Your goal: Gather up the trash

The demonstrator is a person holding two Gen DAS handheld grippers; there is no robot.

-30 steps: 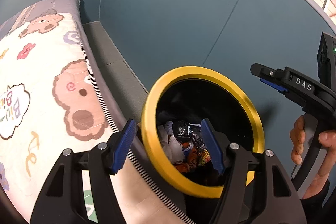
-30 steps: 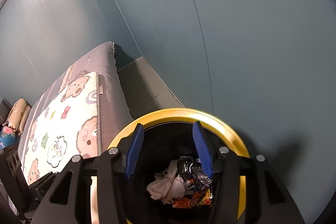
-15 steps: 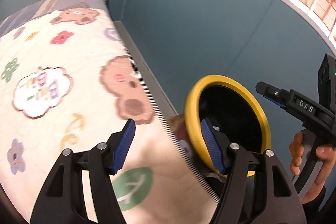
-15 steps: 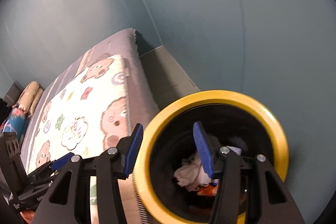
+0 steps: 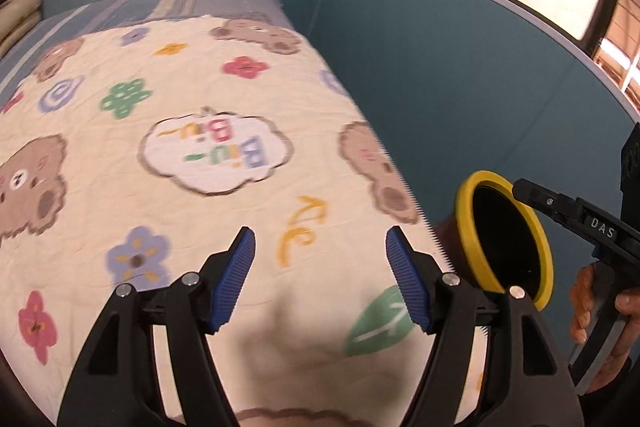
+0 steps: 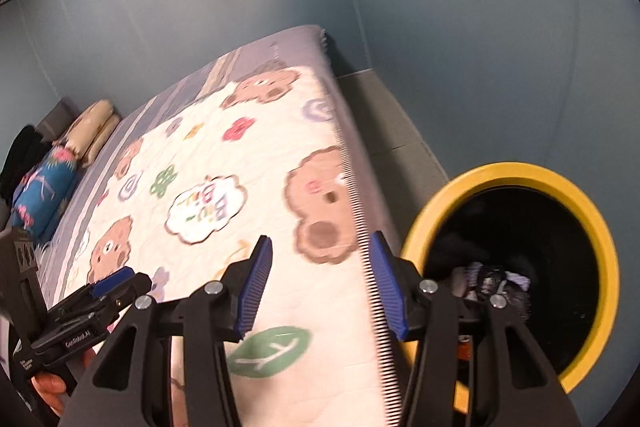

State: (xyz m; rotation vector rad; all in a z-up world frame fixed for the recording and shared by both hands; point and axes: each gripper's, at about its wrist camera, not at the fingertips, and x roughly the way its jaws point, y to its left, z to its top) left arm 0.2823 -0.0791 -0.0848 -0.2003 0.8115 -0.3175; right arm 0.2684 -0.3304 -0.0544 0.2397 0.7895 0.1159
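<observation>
Both grippers swing away from the yellow-rimmed trash bin [image 6: 516,267], now off to their right, and face the cartoon-print bed [image 5: 208,163]. The left gripper [image 5: 320,279] and right gripper [image 6: 320,283] gape wide, empty; collected wrappers [image 6: 492,279] sit inside the bin, suggesting a search for more.

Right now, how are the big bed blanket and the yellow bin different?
The blanket is cream with bears, flowers and a leaf on it; the bin is black inside with a plain yellow rim. The blanket lies flat, spread over the bed; the bin stands open on the floor beside the bed. The blanket has no trash that I can see; the bin holds crumpled trash. Both grippers point toward the blanket, open and empty.
</observation>
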